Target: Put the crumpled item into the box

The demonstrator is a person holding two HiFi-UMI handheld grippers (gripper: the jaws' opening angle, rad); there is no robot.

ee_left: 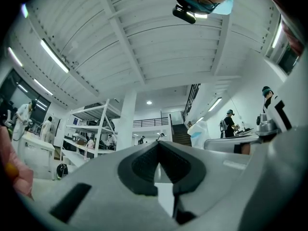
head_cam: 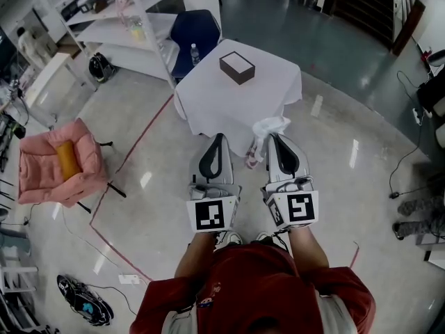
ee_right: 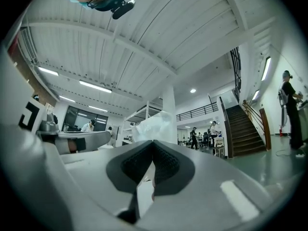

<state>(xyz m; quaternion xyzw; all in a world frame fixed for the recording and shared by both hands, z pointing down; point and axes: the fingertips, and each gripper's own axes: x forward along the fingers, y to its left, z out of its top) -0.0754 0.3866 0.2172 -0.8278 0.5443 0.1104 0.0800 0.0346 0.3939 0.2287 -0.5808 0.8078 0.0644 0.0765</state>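
Note:
A dark brown box (head_cam: 237, 67) with a white inside stands on the white-clothed table (head_cam: 208, 96), ahead of both grippers. My right gripper (head_cam: 271, 136) is shut on a crumpled white item (head_cam: 270, 126), which sticks out past its tips just short of the table's near edge. In the right gripper view the crumpled item (ee_right: 154, 125) rises above the closed jaws of the right gripper (ee_right: 154, 142). My left gripper (head_cam: 220, 138) is held beside it, shut and empty. The left gripper (ee_left: 159, 142) shows its jaws meeting at the tip, with the crumpled item (ee_left: 201, 131) off to the right.
A blue chair (head_cam: 195, 32) and a water bottle (head_cam: 195, 53) stand behind the table. White shelving (head_cam: 132, 26) is at the back left. A pink seat (head_cam: 59, 165) with an orange cushion is on the left floor, and a dark bag (head_cam: 83, 301) with cables lies nearer.

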